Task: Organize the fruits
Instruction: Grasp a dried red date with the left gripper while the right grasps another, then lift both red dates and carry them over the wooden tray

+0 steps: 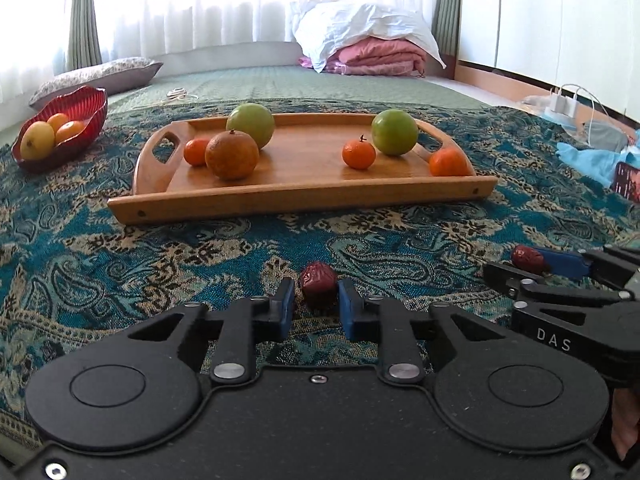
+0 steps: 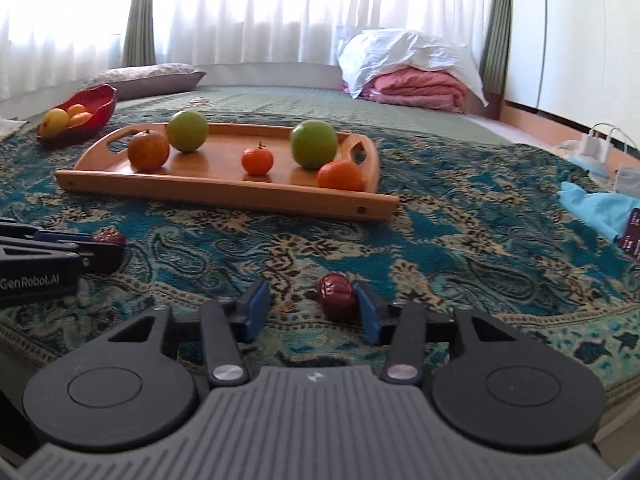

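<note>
A dark red date (image 1: 318,283) lies on the patterned cloth between the blue pads of my left gripper (image 1: 316,300), which is open around it with a small gap on each side. A second red date (image 2: 337,295) lies between the pads of my right gripper (image 2: 312,308), which is open, its right pad touching the date. The wooden tray (image 1: 280,196) beyond holds two green fruits (image 1: 251,125), a large orange (image 1: 232,155) and several small mandarins (image 1: 359,153). The tray also shows in the right wrist view (image 2: 224,196).
A red bowl (image 1: 86,98) with a yellow fruit and mandarins stands at the far left. Blue cloth (image 1: 592,158), a charger and cables lie at the right. A pillow and folded bedding lie at the back. The right gripper (image 1: 532,264) shows beside mine.
</note>
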Tool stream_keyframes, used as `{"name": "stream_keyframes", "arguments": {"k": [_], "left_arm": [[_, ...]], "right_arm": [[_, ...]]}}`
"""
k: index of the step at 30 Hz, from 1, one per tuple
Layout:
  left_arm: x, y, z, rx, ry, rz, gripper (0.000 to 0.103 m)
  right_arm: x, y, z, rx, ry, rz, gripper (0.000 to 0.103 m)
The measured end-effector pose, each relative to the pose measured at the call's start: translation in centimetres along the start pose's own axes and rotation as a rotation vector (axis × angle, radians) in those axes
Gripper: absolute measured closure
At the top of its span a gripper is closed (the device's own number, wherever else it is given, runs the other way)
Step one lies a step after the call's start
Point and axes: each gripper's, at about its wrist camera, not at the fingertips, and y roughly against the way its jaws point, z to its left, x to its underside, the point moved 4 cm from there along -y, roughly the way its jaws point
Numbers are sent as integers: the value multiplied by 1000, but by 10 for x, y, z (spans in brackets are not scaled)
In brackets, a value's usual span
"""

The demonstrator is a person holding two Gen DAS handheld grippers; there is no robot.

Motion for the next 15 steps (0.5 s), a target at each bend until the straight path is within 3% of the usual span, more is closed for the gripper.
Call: {"name": "stream_keyframes", "arguments": {"k": [1, 6, 15], "left_arm": [[0, 0, 1, 0, 6, -3, 83], [-1, 1, 2, 0, 15, -8, 84], [-1, 0, 2, -19, 13, -17, 80]], "right_arm": [[0, 1, 0, 7, 0, 1, 58], [-1, 6, 5, 11, 28, -8, 75], [-8, 7, 20, -63, 17, -29, 79]]}}
